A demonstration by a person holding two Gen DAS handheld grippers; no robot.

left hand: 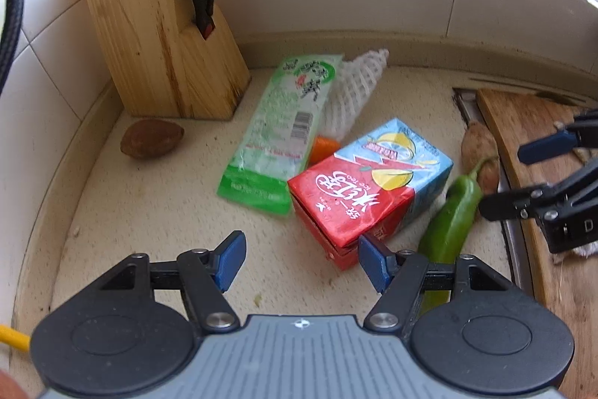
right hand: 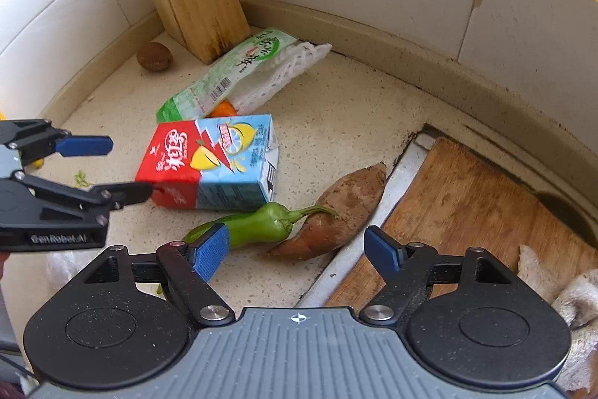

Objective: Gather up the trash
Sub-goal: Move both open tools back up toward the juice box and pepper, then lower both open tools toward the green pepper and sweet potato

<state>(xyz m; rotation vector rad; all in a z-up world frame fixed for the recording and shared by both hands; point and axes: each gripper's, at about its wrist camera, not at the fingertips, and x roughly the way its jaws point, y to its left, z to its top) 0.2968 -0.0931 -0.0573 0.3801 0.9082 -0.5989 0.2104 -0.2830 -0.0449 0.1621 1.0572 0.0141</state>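
Observation:
A red and blue drink carton (left hand: 370, 182) (right hand: 209, 163) lies on its side on the speckled counter. Behind it are a green plastic wrapper (left hand: 284, 129) (right hand: 224, 73), a white foam net (left hand: 351, 92) (right hand: 284, 70) and a small orange piece (left hand: 323, 148). My left gripper (left hand: 302, 258) (right hand: 116, 169) is open at the carton's near red end, and one finger reaches that corner. My right gripper (right hand: 297, 249) (left hand: 517, 178) is open with nothing in it, hovering over the green pepper (right hand: 258, 225) and sweet potato (right hand: 336, 212).
A wooden knife block (left hand: 160, 36) with scissors stands in the back left corner, a brown pit (left hand: 151, 139) beside it. To the right, a wooden cutting board (right hand: 467, 212) lies over the sink, with a cloth (right hand: 560, 294) on it. Tiled walls close the back.

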